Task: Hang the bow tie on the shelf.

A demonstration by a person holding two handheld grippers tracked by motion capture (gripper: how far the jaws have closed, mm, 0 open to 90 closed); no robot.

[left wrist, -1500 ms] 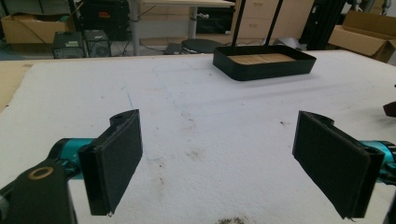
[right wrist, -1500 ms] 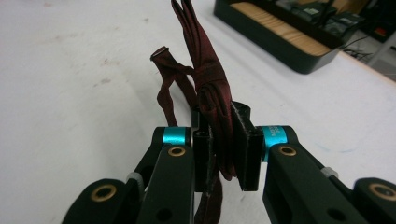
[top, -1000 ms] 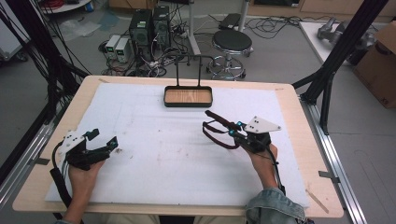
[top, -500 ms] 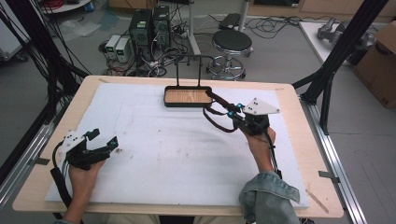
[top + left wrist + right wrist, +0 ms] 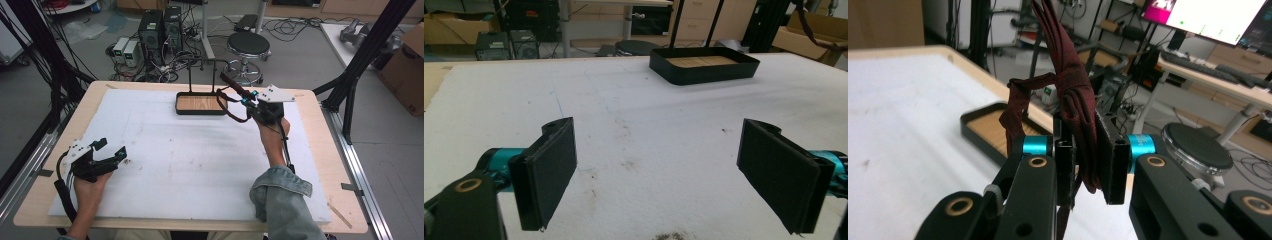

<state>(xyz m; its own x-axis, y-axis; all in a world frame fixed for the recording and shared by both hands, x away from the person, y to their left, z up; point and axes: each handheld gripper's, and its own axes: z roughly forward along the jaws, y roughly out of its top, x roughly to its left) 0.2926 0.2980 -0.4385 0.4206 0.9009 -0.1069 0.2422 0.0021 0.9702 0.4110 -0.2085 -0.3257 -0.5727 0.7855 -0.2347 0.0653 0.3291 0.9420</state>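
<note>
My right gripper is raised over the far right part of the white mat, just right of the black tray. It is shut on a dark red fabric strap, whose loop hangs below the jaws. In the right gripper view the strap is pinched between the pads of that gripper and rises above them. My left gripper rests at the front left of the mat. Its jaws stand wide apart, and the left gripper view shows only bare mat between the pads of that gripper.
The black tray has a wooden floor and a thin black metal frame rising from its far side. A white foam mat covers the wooden table. A stool and computers stand on the floor beyond.
My right gripper has carried the strap away from the person, up toward the tray's right end. The left gripper has stayed put.
</note>
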